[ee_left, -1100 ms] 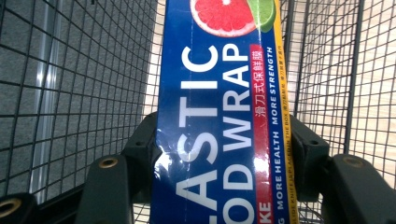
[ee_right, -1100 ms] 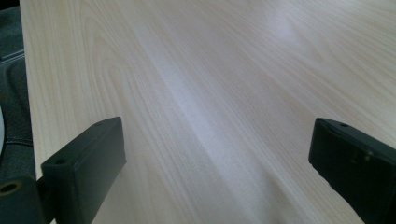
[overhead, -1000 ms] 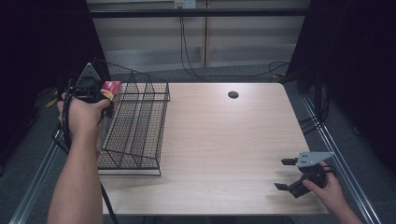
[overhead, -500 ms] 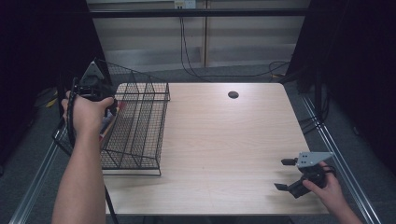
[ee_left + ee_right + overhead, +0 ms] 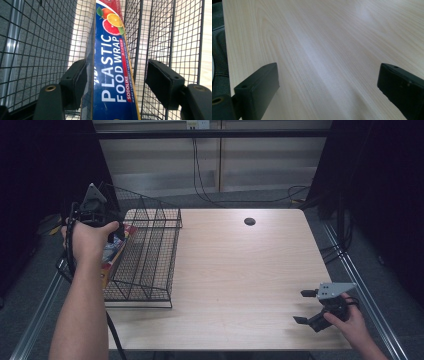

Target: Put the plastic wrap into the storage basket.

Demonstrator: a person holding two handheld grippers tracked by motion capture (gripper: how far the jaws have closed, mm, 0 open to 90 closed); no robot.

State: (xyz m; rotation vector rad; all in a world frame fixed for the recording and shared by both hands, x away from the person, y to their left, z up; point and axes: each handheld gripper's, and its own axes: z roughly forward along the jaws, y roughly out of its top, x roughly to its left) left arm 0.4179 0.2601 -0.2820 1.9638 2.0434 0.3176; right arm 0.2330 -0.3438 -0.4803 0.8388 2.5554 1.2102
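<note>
Left gripper view: plastic wrap box point(image 5: 112, 75) inside wire basket point(image 5: 175, 37), left claw point(image 5: 116, 82) just opening, loose.

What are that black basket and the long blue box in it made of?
The black mesh basket looks like thin coated metal wire, welded in a grid. The long blue plastic-wrap box seems printed glossy cardboard, with bare brown edges showing.

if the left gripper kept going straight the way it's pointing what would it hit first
Probably the plastic wrap box, which already lies between the left gripper's just-opened jaws. Beyond that comes the wire basket, though depth is hard to judge.
</note>
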